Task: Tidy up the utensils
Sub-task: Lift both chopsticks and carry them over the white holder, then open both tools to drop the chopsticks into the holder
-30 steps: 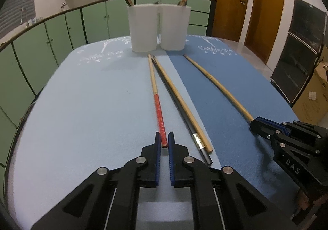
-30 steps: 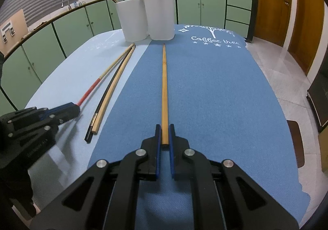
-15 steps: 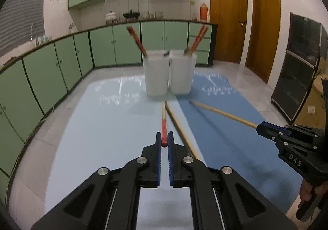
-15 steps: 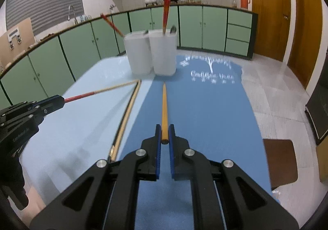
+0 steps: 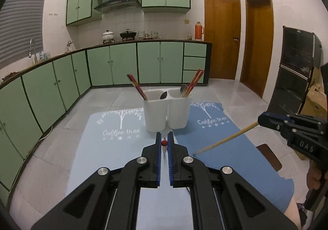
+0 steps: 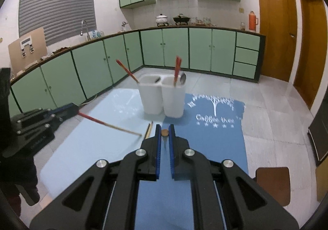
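My left gripper (image 5: pixel 164 139) is shut on a red-handled chopstick (image 5: pixel 163 143) seen end-on; from the right wrist view this chopstick (image 6: pixel 106 124) slants down from that gripper (image 6: pixel 75 111), tip near the table. My right gripper (image 6: pixel 164 130) is shut on a plain wooden chopstick (image 6: pixel 164 133), which shows in the left wrist view as a tan stick (image 5: pixel 225 141) running from the right gripper (image 5: pixel 260 121) down to the dark blue mat. Two white holders (image 5: pixel 166 113) stand ahead, with red chopsticks (image 5: pixel 137 86) and spoons (image 5: pixel 183 89) inside. Two more chopsticks (image 6: pixel 148 130) lie on the table.
A light blue mat (image 5: pixel 110 137) and a dark blue mat (image 5: pixel 235 148) cover the table. Green kitchen cabinets (image 5: pixel 123 64) line the far side and left. Wooden doors (image 5: pixel 221 37) and a dark shelf unit (image 5: pixel 295 70) stand at right. A brown stool (image 6: pixel 272 180) sits by the table's right edge.
Both grippers have risen well above the table, each lifting its chopstick by the near end. The holders now look farther and lower, and the chopsticks hang tip-down.
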Demonstrator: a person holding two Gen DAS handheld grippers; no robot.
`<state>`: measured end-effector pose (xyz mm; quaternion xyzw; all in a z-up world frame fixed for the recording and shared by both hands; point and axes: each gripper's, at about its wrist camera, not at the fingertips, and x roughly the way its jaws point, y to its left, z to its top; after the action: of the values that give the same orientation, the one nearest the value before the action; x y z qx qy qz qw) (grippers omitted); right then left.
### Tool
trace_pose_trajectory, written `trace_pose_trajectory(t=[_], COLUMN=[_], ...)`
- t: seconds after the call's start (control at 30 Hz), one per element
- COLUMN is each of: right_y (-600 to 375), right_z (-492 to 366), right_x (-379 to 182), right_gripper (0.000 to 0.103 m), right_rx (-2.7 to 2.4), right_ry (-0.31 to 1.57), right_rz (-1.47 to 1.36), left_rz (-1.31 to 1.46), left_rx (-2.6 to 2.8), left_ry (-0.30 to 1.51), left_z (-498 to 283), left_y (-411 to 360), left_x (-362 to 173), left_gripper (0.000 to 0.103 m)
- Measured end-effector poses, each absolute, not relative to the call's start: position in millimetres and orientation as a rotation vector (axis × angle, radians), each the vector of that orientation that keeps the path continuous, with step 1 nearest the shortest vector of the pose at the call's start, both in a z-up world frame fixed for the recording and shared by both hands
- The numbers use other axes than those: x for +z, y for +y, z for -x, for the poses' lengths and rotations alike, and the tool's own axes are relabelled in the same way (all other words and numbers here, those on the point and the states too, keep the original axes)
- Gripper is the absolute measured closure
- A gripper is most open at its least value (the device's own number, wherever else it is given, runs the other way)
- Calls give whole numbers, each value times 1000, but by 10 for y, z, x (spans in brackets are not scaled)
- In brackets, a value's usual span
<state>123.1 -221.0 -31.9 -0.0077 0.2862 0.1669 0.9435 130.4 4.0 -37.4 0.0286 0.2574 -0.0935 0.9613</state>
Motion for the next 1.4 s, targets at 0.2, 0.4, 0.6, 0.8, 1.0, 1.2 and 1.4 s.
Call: trace_pose_trajectory(t=[0.2, 0.4, 0.6, 0.8, 1.0, 1.2, 1.4], right_y=[-2188, -2102, -2074, -2073, -2128, -2130, -2102], right_z=[-1335, -1367, -1429, -1564, -1950, -2445, -2943], right_x=[-56, 120, 321, 687, 1098, 1263, 1121], right_gripper=[97, 97, 97, 97, 97, 97, 97], right_rx=[386, 428, 447, 444, 407, 379, 359], right_ry=[587, 593, 576, 503, 424, 402, 426], right_rz=[5, 22, 21, 43, 33, 31, 34], left_rz=[-60, -54, -63, -76, -79, -81, -73], left_rx=[-218, -256, -269, -273, -254, -230, -217], left_ry=[501, 490, 453, 379, 262, 203, 209], left_z=[-1334, -1294, -1274, -1377, -1675, -2105, -2592], left_y=[51, 52, 41, 19, -33, -102, -124], left_x=[-179, -29, 132, 448, 900, 1121, 1051], left_gripper=[97, 97, 97, 97, 97, 97, 98])
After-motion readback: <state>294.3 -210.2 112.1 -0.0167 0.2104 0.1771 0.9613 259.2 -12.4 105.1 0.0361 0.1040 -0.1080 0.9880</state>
